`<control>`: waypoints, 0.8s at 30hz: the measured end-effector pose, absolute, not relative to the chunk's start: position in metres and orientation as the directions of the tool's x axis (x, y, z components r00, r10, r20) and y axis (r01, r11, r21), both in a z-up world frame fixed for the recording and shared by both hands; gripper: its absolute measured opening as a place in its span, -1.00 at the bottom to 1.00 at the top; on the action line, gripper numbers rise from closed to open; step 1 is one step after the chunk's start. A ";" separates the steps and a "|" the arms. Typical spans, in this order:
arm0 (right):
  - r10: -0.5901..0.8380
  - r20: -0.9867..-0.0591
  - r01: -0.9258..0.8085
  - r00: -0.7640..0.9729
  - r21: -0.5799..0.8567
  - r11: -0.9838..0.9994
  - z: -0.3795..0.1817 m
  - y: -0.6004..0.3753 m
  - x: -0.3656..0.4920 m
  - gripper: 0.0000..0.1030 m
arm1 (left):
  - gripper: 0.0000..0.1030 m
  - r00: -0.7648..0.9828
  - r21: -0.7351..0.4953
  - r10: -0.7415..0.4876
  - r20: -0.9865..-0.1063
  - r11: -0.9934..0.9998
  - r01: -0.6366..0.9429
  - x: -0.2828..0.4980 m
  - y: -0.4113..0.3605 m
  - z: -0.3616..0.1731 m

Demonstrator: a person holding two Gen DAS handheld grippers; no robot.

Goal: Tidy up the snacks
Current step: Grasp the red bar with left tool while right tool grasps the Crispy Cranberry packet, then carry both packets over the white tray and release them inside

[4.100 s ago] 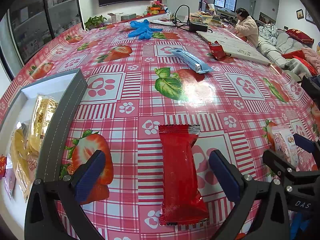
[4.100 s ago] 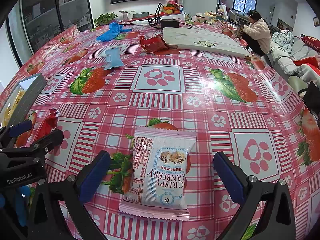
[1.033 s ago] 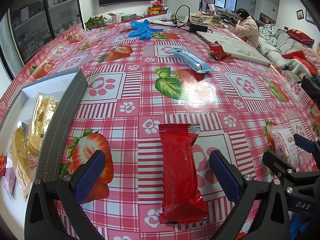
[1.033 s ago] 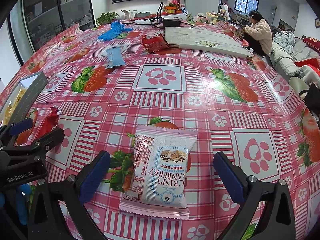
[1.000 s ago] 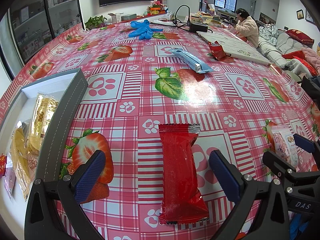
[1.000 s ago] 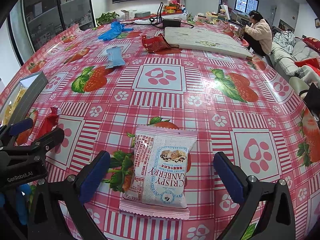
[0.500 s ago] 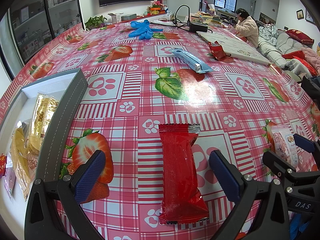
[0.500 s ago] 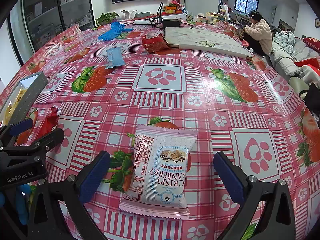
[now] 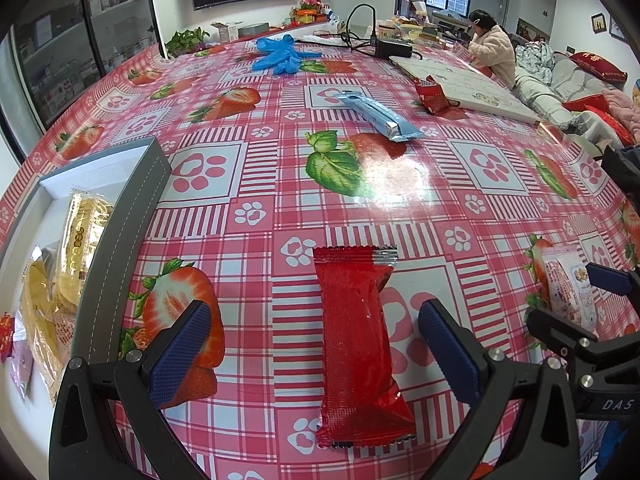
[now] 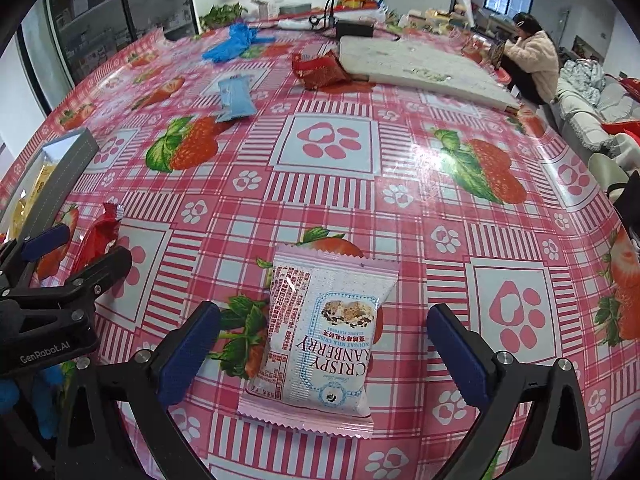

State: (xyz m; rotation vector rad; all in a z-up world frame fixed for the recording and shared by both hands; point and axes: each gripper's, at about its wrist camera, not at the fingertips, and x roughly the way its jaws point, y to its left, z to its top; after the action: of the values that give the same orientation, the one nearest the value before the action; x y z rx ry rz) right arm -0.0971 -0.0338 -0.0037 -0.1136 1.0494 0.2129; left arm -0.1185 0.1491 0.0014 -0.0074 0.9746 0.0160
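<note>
A long red snack pack (image 9: 358, 344) lies flat on the strawberry tablecloth between the wide-apart blue pads of my left gripper (image 9: 314, 346), which is open and touches nothing. A pink and white cranberry nougat pack (image 10: 320, 336) lies between the blue pads of my right gripper (image 10: 324, 350), also open. The grey-walled box (image 9: 120, 240) at the left holds several yellow snack packs (image 9: 76, 248). A light blue snack bar (image 9: 378, 114) lies farther back on the table. The right view shows the left gripper (image 10: 60, 272) at its left edge, with the red pack (image 10: 98, 238) beyond it.
Blue gloves (image 9: 282, 54), a small red packet (image 9: 432, 94), a white foam board (image 10: 420, 64) and a black adapter with cables (image 9: 394, 46) lie at the table's far side. A person (image 9: 492, 52) sits beyond the far right edge by a sofa.
</note>
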 end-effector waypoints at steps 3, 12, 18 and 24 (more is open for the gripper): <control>0.120 -0.887 -0.251 0.447 0.004 0.968 -0.003 -0.034 -0.097 0.93 | 0.91 0.536 0.000 0.002 -0.844 1.000 -0.003 -0.121 0.145 0.003; 0.169 -0.892 -0.210 0.420 0.086 0.974 0.012 -0.053 -0.102 -0.18 | -0.55 0.497 -0.098 -0.107 -0.861 0.994 0.044 -0.135 0.140 0.022; 0.297 -0.867 -0.191 0.401 0.239 0.952 0.026 -0.064 -0.111 -0.18 | -0.55 0.537 -0.139 -0.142 -0.832 0.989 0.045 -0.151 0.153 0.047; 0.368 -0.839 -0.247 0.401 0.289 0.925 0.049 -0.037 -0.110 -0.18 | -0.55 0.607 -0.153 -0.125 -0.785 0.988 0.006 -0.167 0.186 0.085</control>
State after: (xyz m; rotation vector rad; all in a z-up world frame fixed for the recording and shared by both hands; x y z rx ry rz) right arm -0.1098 -0.0374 0.0493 0.1251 1.0920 0.3901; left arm -0.1669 0.1864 0.0852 -0.1404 0.9162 -0.0760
